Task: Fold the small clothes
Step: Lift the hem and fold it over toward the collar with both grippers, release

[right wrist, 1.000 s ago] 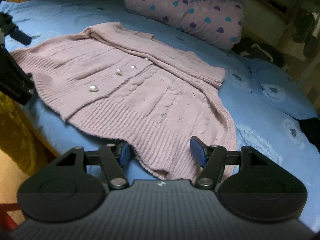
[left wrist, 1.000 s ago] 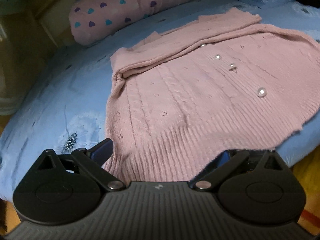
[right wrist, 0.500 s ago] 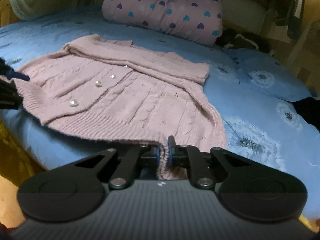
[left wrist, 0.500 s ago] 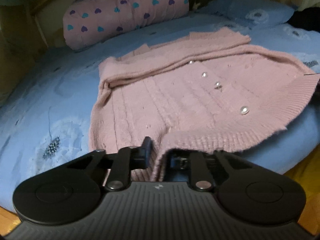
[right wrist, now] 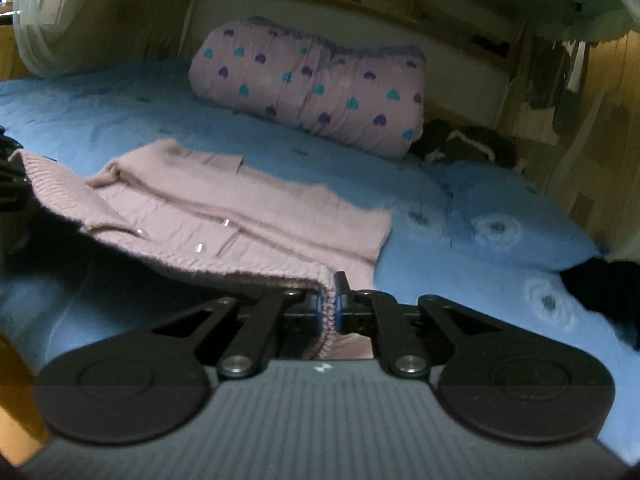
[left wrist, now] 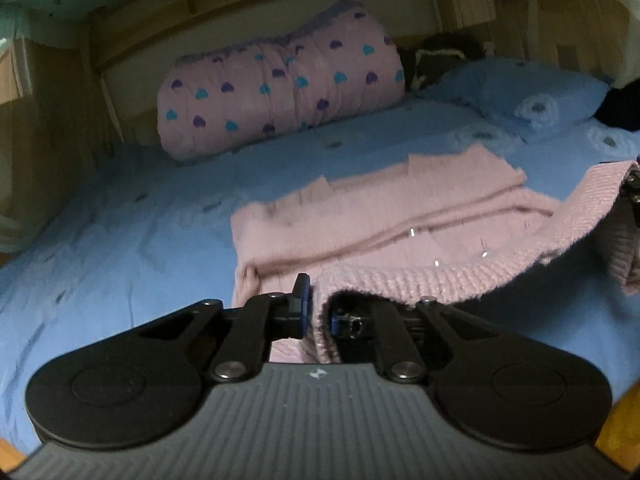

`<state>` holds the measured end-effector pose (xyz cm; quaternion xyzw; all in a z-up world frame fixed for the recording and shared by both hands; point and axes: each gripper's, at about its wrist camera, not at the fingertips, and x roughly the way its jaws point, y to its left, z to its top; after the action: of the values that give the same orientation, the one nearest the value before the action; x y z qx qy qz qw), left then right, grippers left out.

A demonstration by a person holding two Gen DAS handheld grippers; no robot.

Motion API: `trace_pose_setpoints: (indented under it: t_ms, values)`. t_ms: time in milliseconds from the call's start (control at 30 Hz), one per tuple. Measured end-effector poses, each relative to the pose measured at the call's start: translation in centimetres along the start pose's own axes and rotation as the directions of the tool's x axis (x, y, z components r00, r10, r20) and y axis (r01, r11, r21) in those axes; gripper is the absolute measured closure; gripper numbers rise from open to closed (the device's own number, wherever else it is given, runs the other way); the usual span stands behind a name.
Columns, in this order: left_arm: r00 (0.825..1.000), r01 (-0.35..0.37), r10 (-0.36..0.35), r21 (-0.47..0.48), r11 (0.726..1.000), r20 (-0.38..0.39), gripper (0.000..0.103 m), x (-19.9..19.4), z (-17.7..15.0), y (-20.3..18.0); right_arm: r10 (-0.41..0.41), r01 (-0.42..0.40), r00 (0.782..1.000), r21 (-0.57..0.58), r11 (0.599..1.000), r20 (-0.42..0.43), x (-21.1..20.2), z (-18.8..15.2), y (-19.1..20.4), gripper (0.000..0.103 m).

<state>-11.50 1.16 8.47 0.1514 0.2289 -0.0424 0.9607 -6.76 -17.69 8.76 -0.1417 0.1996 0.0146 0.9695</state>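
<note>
A pink knitted cardigan (left wrist: 380,208) with pearl buttons lies on the blue bed sheet (left wrist: 140,220). Its ribbed bottom hem is lifted off the sheet and hangs between my two grippers. My left gripper (left wrist: 318,304) is closing its jaws on the hem's left corner, and the knit is pinched between the blue pads. In the right wrist view the cardigan (right wrist: 260,216) stretches away to the left, and my right gripper (right wrist: 329,300) is shut on the hem's right corner. The cloth under the raised hem is in shadow.
A rolled pink quilt (left wrist: 280,92) with heart prints lies against the wooden headboard. To its right sit a blue pillow (left wrist: 540,96) and some dark clothing (right wrist: 468,144). A black item (right wrist: 600,284) lies at the bed's right edge. The wooden floor shows below the mattress edge.
Both grippers went from open around the hem to shut on it. Both then rose, lifting the hem off the sheet, and the views tilted up toward the headboard.
</note>
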Motion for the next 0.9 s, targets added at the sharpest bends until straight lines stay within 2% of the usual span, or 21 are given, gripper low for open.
trace_pose_setpoints:
  t_ms: [300,533,733,900]
  values:
    - [0.994,-0.054,0.054,0.000,0.999,0.096,0.092,2.9,7.0,2.0,-0.040,0.045,0.993,-0.038,0.998,0.115,3.0,4.8,-1.5,0.095]
    - [0.988,-0.079,0.079,-0.004,0.997,0.129,0.096,8.4,12.4,3.3,-0.081,0.094,0.981,-0.063,0.994,0.177,7.2,8.6,-2.7,0.095]
    - [0.992,-0.087,0.087,-0.007,0.996,0.088,0.096,16.4,15.4,3.9,-0.116,0.135,0.975,-0.088,0.987,0.189,12.5,10.9,-2.9,0.095]
    - [0.998,-0.069,0.069,-0.010,0.998,0.007,0.096,23.8,15.3,4.1,-0.129,0.147,0.980,-0.113,0.983,0.152,17.9,11.0,-2.4,0.095]
